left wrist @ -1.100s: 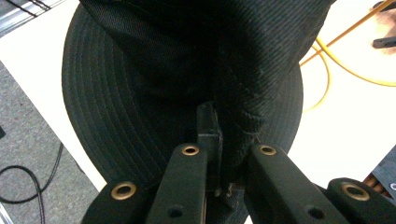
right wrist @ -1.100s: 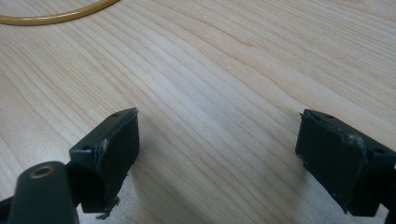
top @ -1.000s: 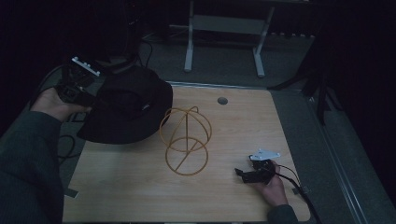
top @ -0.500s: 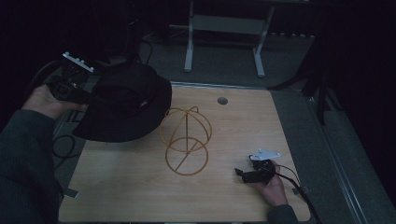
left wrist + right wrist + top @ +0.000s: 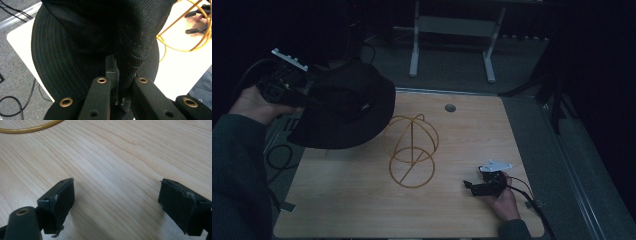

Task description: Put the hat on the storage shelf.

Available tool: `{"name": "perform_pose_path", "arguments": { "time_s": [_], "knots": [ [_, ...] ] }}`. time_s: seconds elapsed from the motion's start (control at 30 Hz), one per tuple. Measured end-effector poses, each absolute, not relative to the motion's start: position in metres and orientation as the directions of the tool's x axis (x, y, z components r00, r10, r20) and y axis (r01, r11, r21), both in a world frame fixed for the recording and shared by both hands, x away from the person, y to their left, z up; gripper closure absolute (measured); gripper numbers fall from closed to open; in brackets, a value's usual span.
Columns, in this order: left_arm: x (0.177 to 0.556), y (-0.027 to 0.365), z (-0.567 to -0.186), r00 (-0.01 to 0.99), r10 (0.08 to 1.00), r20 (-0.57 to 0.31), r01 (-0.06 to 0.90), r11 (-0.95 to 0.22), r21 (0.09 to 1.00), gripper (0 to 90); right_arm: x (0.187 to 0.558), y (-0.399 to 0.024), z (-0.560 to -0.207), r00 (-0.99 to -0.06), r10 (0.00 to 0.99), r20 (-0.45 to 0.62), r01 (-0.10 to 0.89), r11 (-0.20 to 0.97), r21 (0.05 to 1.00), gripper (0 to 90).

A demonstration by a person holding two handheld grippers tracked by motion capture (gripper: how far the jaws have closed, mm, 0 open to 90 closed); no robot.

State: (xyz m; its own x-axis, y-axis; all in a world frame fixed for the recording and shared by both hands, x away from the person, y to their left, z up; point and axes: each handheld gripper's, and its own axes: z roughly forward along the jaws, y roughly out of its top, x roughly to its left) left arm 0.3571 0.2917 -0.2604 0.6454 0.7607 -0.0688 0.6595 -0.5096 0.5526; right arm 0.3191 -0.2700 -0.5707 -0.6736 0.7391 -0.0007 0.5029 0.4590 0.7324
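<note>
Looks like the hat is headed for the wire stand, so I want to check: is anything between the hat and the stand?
Nothing visible. The left tool holds the black hat raised beside the yellow wire stand, whose dome is bare. The right tool rests apart.

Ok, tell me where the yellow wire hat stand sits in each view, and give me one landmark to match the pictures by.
High view: the yellow wire hat stand stands at the table's middle, right of the black hat.
Left gripper view: its wire loops show at the upper right, past the hat's brim.
Right gripper view: an arc of its base ring crosses the top left corner.
Shared landmark: the light wooden tabletop under it.
</note>
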Motion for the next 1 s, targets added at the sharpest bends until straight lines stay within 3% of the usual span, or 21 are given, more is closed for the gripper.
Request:
{"name": "perform_pose_path", "arguments": {
  "time_s": [1.0],
  "knots": [
    [0.341,0.288,-0.235,0.683,0.729,-0.05,0.602,-0.523,0.603,88.4,0.319,-0.27,-0.571,-0.675,0.738,-0.002,0.501,0.46,0.733,13.5]
  ]
}}
